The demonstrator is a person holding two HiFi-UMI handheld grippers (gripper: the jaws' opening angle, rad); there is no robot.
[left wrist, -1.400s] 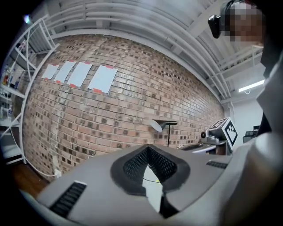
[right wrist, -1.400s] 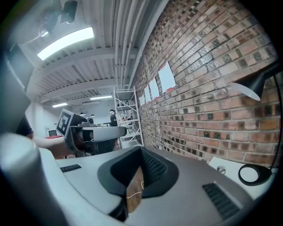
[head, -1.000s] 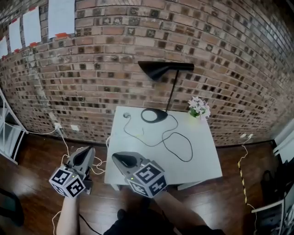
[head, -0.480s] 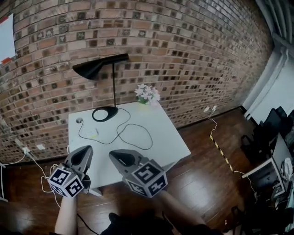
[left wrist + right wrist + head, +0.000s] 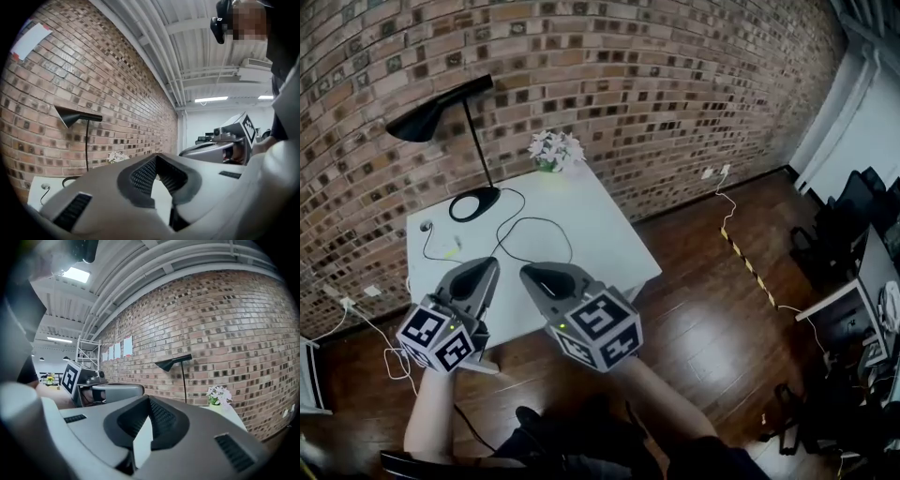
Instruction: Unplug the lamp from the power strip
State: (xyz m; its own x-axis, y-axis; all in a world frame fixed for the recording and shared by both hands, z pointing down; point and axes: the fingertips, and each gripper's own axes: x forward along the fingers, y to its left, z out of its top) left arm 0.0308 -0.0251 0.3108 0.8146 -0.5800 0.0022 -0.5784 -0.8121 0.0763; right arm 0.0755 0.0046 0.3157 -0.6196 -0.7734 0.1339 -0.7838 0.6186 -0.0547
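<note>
We find left gripper (image 5: 484,266) and right gripper (image 5: 529,273) closed and empty; tugging the cord (image 5: 546,223) mid-length could topple the lamp (image 5: 420,122).

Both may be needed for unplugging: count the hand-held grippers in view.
2. The left hand-held gripper is over the table edge; the right hand-held gripper is just right of it. Both shut, empty. None seems hidden.
</note>
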